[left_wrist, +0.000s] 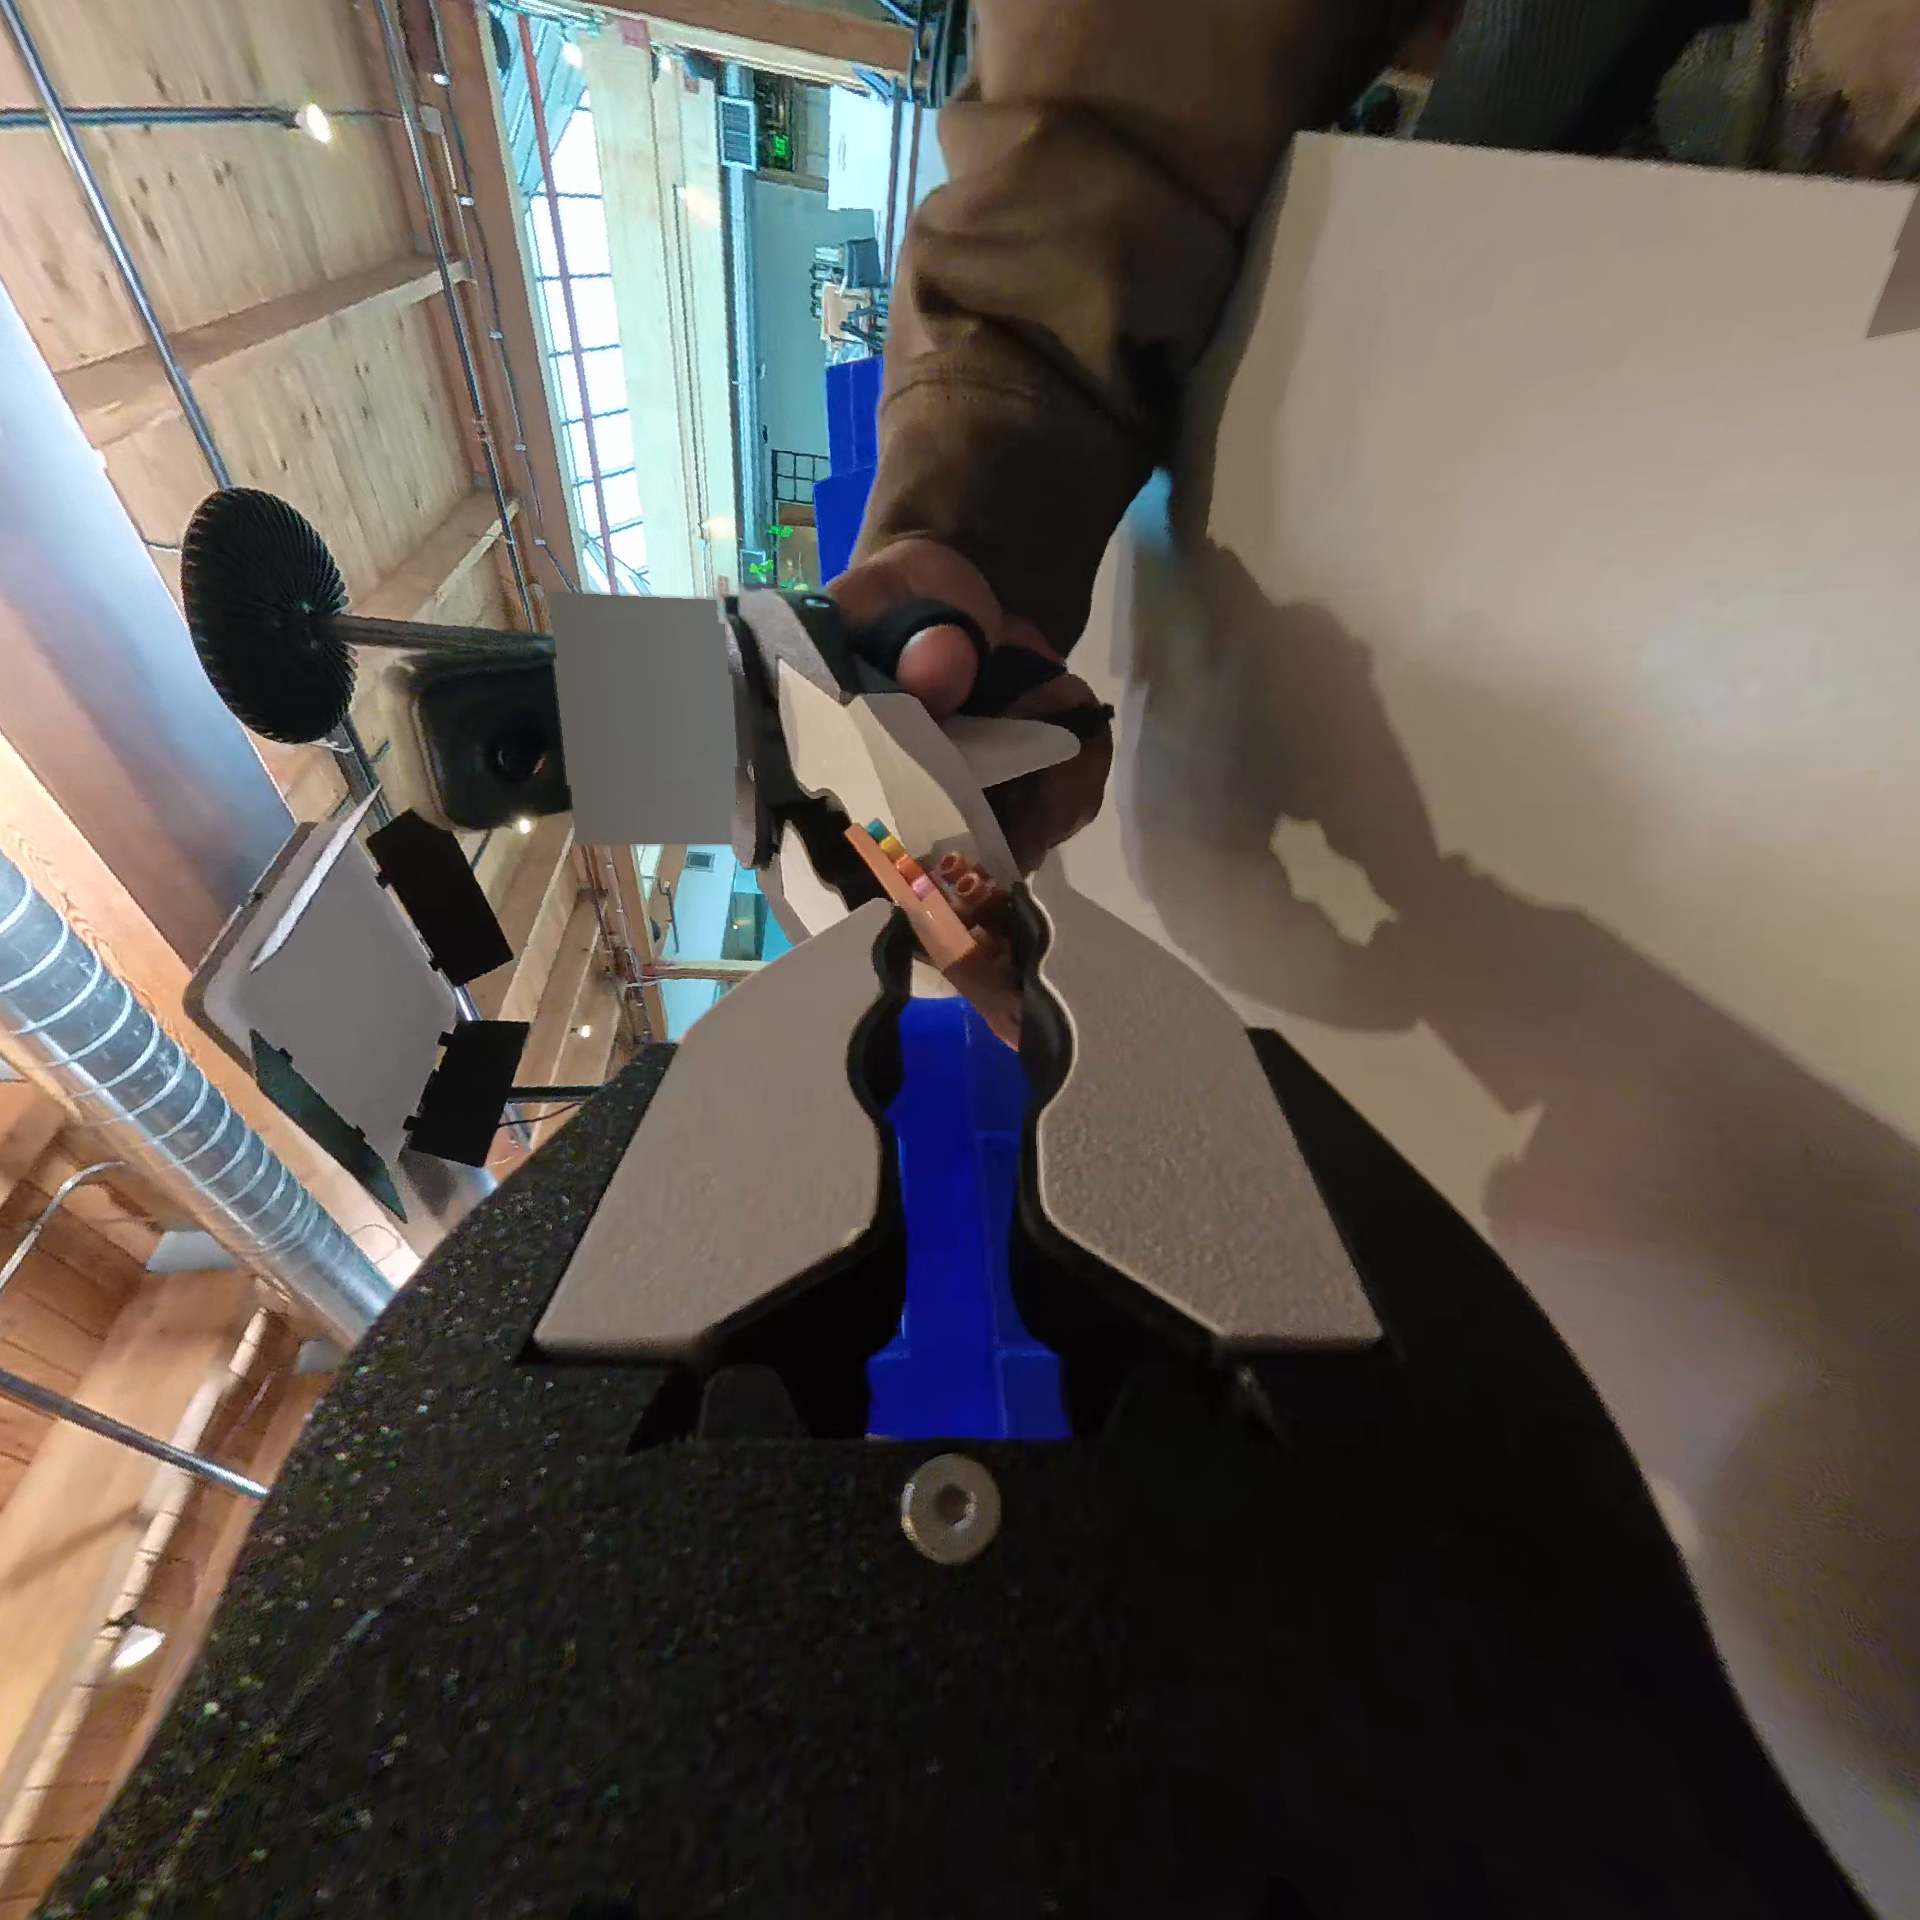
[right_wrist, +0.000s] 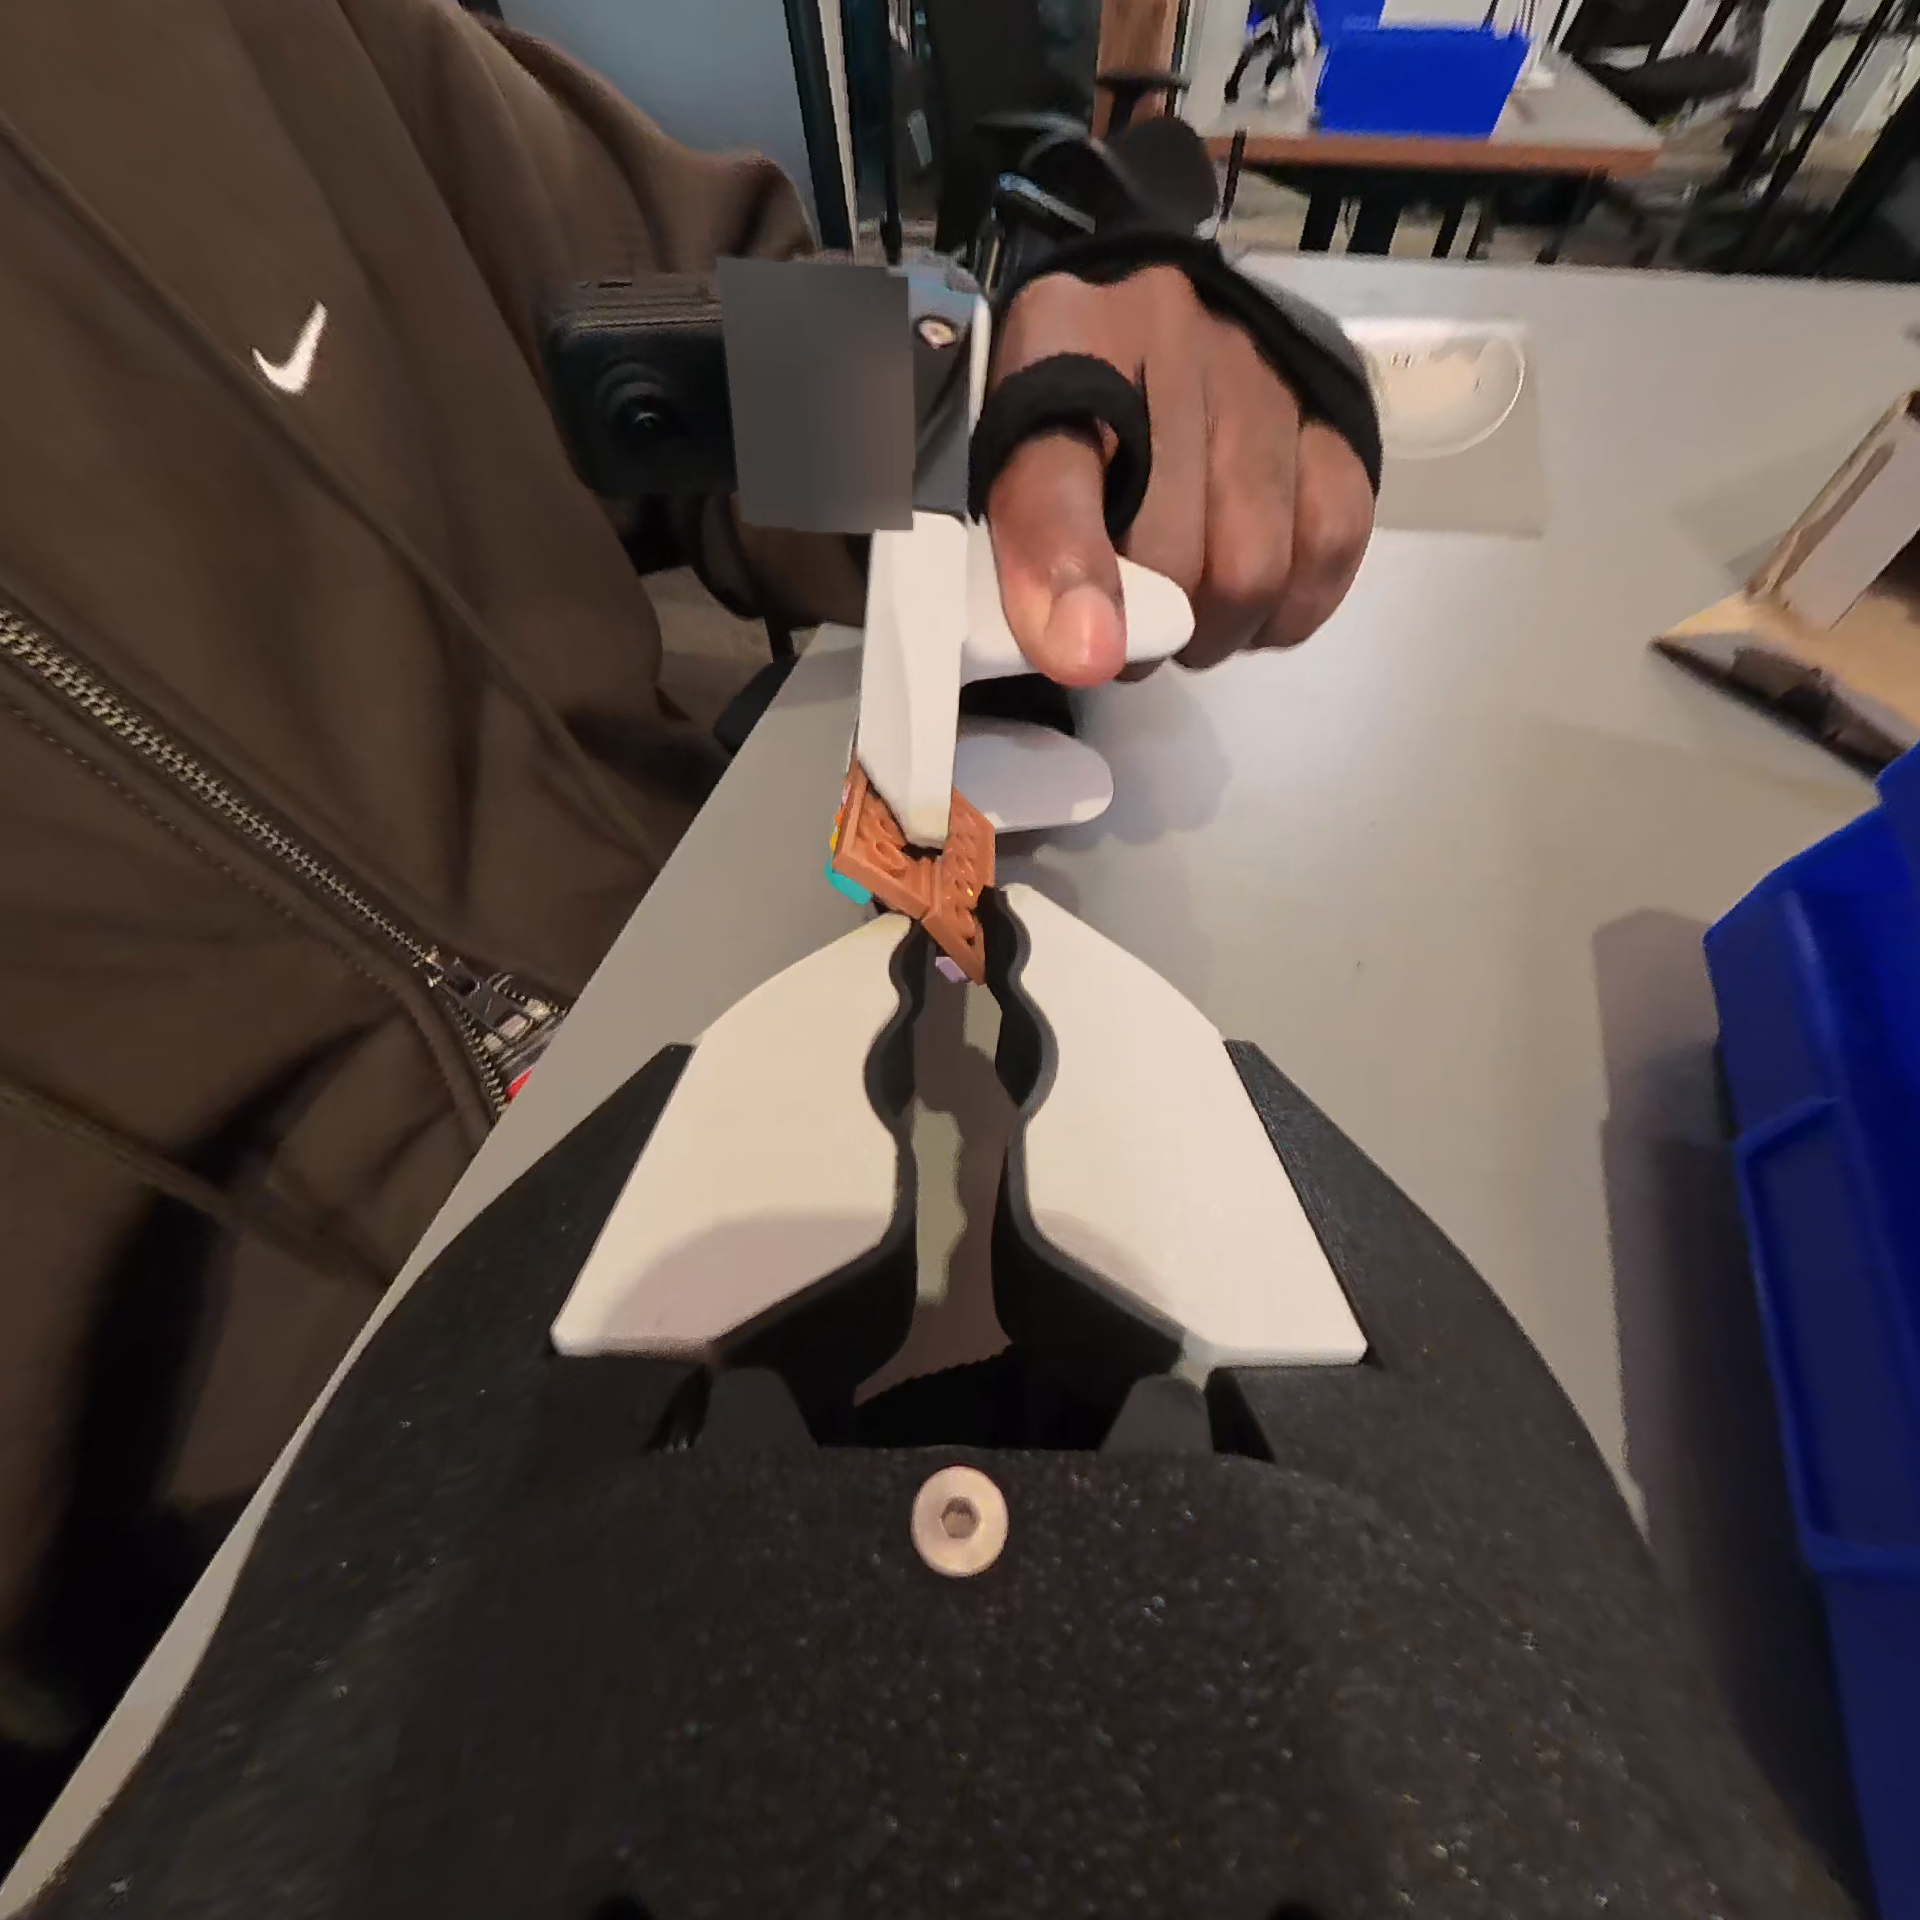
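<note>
I saw both grippers meeting on one small toy brick piece above the grey table (right_wrist: 1403, 831). In the left wrist view, my left gripper (left_wrist: 961, 930) had its two pale fingers closed at the tips on the brown brick piece (left_wrist: 956, 914), which sat at 12 o'clock from the camera, just past the fingertips. The piece was made of brown studded plates, with small teal, orange and pink parts on one edge. From 11 o'clock the right gripper (left_wrist: 899, 821) came in and pinched the same piece, with a hand (left_wrist: 966, 665) in black straps holding it and a brown sleeve (left_wrist: 1018, 364) above. A blue bin (left_wrist: 961, 1195) showed through the gap between the left fingers. The view was much tilted, so a wooden ceiling with a silver duct (left_wrist: 156, 1091) filled the 9 o'clock side and the table lay at 3 o'clock. In the right wrist view, my right gripper (right_wrist: 951, 935) also had its fingers closed on the brick piece (right_wrist: 914, 862), at 12 o'clock from the camera. The left gripper (right_wrist: 920, 821) reached down from 12 o'clock and gripped the piece from above, held by the other hand (right_wrist: 1174, 468). A brown zipped jacket (right_wrist: 312, 623) filled the 9 o'clock side, and a blue bin (right_wrist: 1818, 1195) stood on the table at 3 o'clock.
</note>
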